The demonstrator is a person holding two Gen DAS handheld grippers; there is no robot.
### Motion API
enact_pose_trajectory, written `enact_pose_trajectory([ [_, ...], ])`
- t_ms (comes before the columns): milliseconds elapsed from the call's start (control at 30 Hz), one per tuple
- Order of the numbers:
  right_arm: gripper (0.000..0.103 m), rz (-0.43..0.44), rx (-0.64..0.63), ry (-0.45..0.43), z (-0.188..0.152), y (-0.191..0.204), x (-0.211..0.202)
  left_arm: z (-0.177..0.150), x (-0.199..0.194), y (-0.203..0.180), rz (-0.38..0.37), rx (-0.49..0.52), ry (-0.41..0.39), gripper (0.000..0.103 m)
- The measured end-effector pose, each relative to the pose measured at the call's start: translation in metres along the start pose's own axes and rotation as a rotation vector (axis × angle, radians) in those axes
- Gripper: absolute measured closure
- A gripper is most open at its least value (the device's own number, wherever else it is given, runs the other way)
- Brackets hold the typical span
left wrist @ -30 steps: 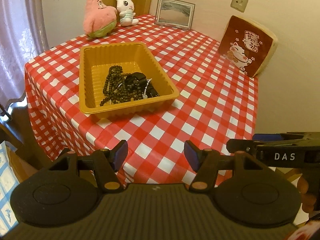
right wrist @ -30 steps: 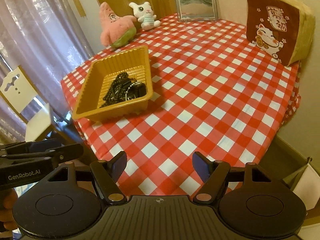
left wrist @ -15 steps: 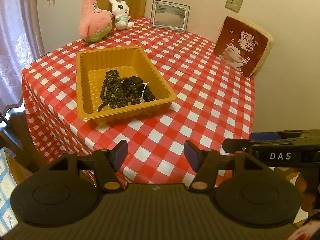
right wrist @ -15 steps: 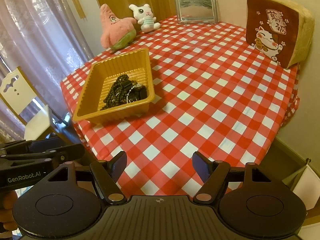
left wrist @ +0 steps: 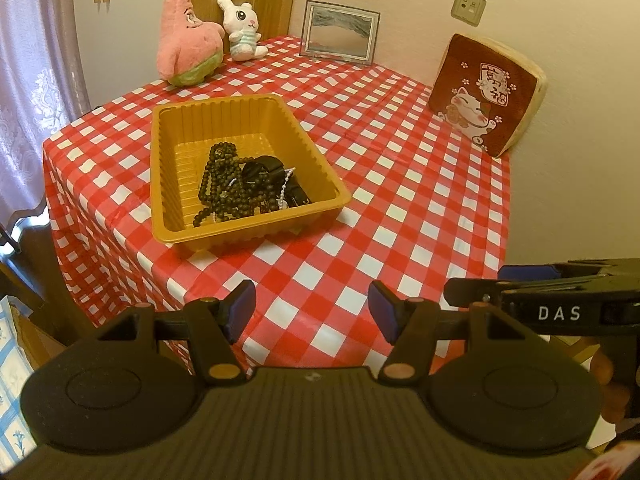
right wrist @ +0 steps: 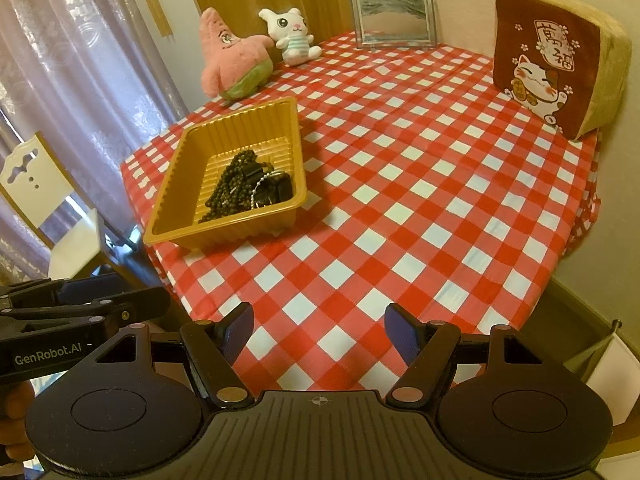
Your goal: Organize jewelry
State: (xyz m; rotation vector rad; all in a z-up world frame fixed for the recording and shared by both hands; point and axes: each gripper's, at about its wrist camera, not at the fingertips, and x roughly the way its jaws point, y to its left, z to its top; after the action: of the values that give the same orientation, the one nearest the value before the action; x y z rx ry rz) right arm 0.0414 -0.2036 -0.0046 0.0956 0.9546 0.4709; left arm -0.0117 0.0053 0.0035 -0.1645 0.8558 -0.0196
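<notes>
I am holding my left gripper (left wrist: 312,312) over the near edge of the table (left wrist: 400,184), its blue pads spread wide with only checked cloth showing between them. My right gripper (right wrist: 319,334) is hanging the same way beside it, jaws parted, nothing between them. Each tool is showing at the edge of the other's view.

The yellow tray (left wrist: 240,236) is sitting toward the left near corner of the table, well ahead of both grippers. The jewelry (left wrist: 240,188) is lying heaped in the tray's nearer right part: dark bead strands tangled together, a black band-like piece (left wrist: 264,168) on top, and a thin silvery chain (right wrist: 258,186) trailing across them. The tray's far half is showing bare ribbed floor.

At the back, a pink star plush (left wrist: 186,36) and a white rabbit plush (left wrist: 242,30) are leaning by the wall, a framed picture (left wrist: 340,32) beside them. A cat cushion (left wrist: 486,96) is propped against the right wall.
</notes>
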Motion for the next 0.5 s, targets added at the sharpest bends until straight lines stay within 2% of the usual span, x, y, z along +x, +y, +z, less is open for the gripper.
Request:
enact_pose_trajectory([
  [500, 0.031, 0.000, 0.001, -0.001, -0.0012, 0.0011, -0.0004, 0.0033, 0.0020, -0.0062, 0.005, 0.000, -0.002, 0.043],
])
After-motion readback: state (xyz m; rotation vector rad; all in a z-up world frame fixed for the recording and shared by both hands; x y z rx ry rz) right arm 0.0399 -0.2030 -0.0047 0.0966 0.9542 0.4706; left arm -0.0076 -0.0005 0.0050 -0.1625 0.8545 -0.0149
